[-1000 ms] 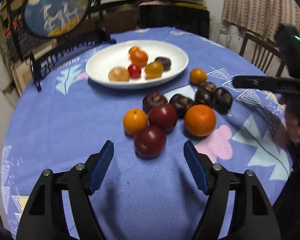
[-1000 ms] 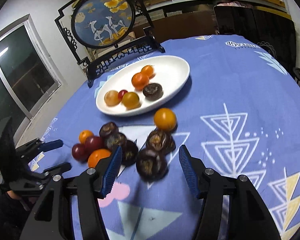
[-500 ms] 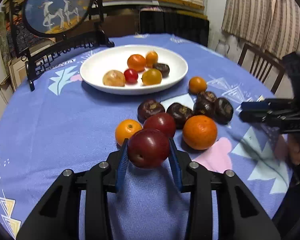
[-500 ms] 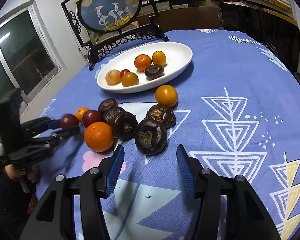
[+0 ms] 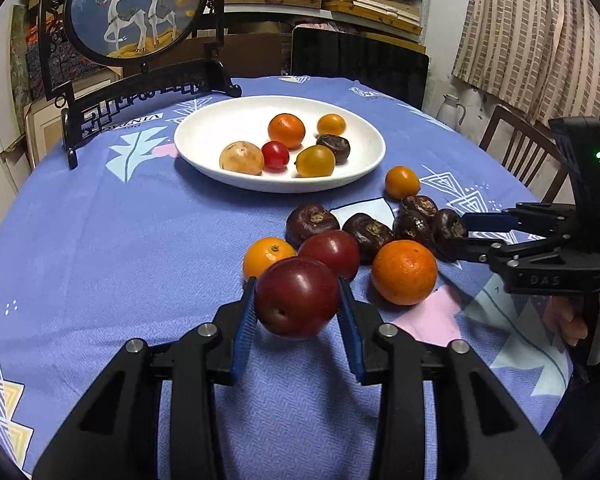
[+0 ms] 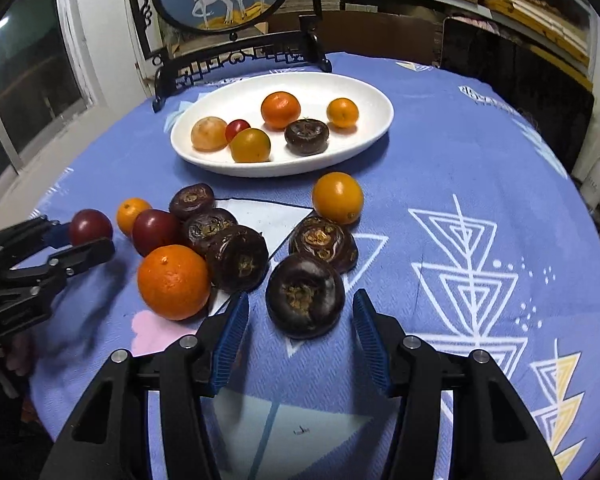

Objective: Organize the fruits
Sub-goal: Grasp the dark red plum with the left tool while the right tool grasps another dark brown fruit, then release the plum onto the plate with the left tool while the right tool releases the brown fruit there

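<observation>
Red plum (image 5: 297, 297) clamped in left gripper (image 5: 298, 312), lifted off table. Carry level to plate (image 5: 204, 136), release low. Right gripper (image 6: 300, 322) spread around dark fruit (image 6: 305, 296).

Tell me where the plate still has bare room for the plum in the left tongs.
The white plate is bare along its left and far side, behind the tan fruit and tangerine. Its near-right half is crowded. The left tongs hold the plum.

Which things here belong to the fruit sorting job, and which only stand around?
Job: red plum in left hand-held gripper; white plate; dark fruit between right hand-held gripper fingers.
Around: deer screen; wooden chair.
</observation>
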A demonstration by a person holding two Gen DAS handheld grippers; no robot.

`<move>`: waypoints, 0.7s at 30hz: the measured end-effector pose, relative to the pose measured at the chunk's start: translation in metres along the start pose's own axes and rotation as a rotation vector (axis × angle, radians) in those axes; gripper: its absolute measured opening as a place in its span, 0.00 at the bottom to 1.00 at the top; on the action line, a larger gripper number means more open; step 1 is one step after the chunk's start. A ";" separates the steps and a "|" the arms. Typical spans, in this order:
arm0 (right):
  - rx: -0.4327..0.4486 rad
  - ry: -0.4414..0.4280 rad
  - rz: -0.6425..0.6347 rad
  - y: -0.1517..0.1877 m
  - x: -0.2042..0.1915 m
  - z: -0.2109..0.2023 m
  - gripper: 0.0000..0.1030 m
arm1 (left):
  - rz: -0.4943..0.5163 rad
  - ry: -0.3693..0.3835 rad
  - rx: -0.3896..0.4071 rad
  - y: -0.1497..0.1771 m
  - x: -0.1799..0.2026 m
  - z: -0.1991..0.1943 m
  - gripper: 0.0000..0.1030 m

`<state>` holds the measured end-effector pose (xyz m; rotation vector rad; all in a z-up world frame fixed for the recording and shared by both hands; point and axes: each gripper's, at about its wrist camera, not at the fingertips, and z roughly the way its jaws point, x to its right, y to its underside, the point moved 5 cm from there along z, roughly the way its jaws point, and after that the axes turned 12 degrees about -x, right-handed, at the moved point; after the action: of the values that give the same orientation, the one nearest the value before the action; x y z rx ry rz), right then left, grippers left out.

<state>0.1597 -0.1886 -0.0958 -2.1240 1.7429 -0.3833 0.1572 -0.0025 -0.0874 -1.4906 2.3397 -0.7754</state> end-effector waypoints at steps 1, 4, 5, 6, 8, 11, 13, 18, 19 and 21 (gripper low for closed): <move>-0.006 0.004 0.001 -0.001 -0.001 0.002 0.53 | -0.002 0.000 0.001 0.000 -0.001 0.000 0.36; -0.022 0.012 0.004 -0.003 -0.002 0.007 0.53 | -0.007 0.002 0.003 0.000 -0.002 0.000 0.36; -0.021 0.016 0.003 -0.003 -0.003 0.007 0.51 | -0.007 0.004 0.003 0.000 -0.002 -0.001 0.36; -0.019 0.026 0.002 -0.004 -0.003 0.007 0.42 | -0.008 0.004 0.004 0.000 -0.002 -0.001 0.36; -0.016 0.018 0.013 -0.004 -0.002 0.006 0.41 | -0.008 0.006 0.003 0.000 -0.002 -0.001 0.36; -0.016 -0.011 0.045 -0.002 0.002 0.006 0.41 | -0.008 0.010 0.004 0.000 -0.002 -0.001 0.36; -0.013 -0.017 0.055 -0.001 0.003 0.005 0.41 | -0.008 0.012 0.005 0.000 -0.002 -0.001 0.36; -0.006 -0.034 0.074 0.000 0.005 0.003 0.41 | -0.008 0.011 0.005 0.000 -0.003 -0.001 0.36; -0.004 -0.038 0.078 0.001 0.006 0.002 0.41 | -0.008 0.012 0.004 0.000 -0.003 -0.001 0.36; 0.000 -0.045 0.083 0.002 0.007 0.001 0.41 | -0.008 0.012 0.003 0.000 -0.003 -0.001 0.36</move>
<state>0.1599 -0.1953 -0.0973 -2.0368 1.7989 -0.3105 0.1581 0.0000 -0.0869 -1.4990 2.3410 -0.7920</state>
